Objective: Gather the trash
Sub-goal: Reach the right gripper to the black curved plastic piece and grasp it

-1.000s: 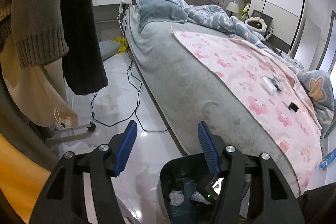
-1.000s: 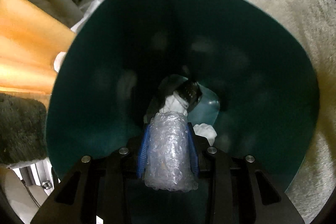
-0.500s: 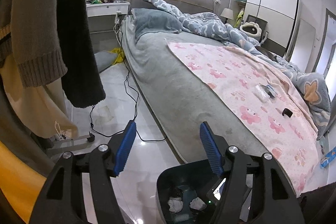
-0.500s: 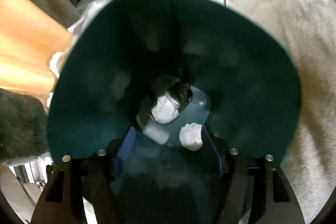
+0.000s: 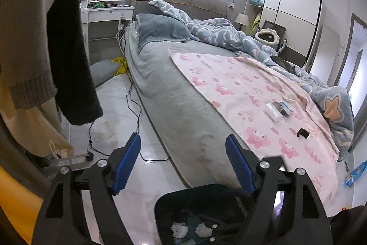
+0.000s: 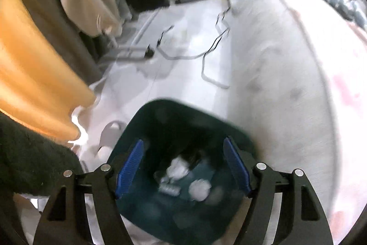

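Note:
A dark teal trash bin (image 6: 206, 121) stands on the floor beside the bed, with white crumpled trash (image 6: 199, 188) and a bubble-wrap piece inside; the view is blurred. My right gripper (image 6: 183, 167) is open and empty above the bin. The bin also shows in the left wrist view (image 5: 165, 203) at the bottom. My left gripper (image 5: 183, 162) is open and empty, above the bin and facing the bed. On the pink blanket (image 5: 240, 84) lie a clear wrapper (image 5: 273, 112), a small dark packet (image 5: 283, 107) and a small black item (image 5: 302, 132).
The grey bed (image 5: 174, 93) fills the right side. Clothes (image 5: 29, 38) hang on a rack at the left. Black cables (image 5: 135, 107) trail over the white floor. A blue wrapper (image 5: 354, 172) lies on the floor at the far right. A vanity table (image 5: 107, 10) stands at the back.
My right gripper opened and dropped the bubble wrap into the bin, then rose and tilted up toward the room. My left gripper tilted up slightly.

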A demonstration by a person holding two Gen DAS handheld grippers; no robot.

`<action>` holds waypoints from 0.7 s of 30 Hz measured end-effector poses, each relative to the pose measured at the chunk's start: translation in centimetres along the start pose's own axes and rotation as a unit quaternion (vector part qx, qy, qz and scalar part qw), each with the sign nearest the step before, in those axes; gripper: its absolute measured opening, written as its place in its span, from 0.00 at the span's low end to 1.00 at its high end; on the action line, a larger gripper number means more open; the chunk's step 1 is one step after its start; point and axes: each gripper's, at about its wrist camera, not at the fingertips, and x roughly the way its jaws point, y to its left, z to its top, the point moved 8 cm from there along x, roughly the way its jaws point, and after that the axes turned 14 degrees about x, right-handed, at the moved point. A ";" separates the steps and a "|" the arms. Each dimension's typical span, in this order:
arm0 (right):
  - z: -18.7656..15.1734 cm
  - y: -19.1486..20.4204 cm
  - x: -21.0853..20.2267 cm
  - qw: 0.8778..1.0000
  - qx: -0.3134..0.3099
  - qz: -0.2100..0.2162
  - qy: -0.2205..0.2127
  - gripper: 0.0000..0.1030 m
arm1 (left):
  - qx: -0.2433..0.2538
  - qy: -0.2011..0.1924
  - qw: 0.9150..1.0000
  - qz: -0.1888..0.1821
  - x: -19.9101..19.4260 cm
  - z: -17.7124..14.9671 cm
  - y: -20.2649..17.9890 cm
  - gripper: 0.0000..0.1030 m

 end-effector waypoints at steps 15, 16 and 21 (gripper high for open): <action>5.8 -12.0 -7.8 0.984 0.108 -0.058 -0.131 0.82 | 0.018 0.018 0.999 -0.020 4.8 2.3 -4.7 0.79; 6.0 -13.0 -8.2 0.982 0.114 -0.068 -0.136 0.82 | 0.019 0.019 0.999 -0.021 5.1 2.5 -5.1 0.79; 5.8 -17.2 -9.3 0.972 0.141 -0.114 -0.147 0.83 | 0.024 0.019 0.999 -0.029 6.3 3.5 -6.7 0.80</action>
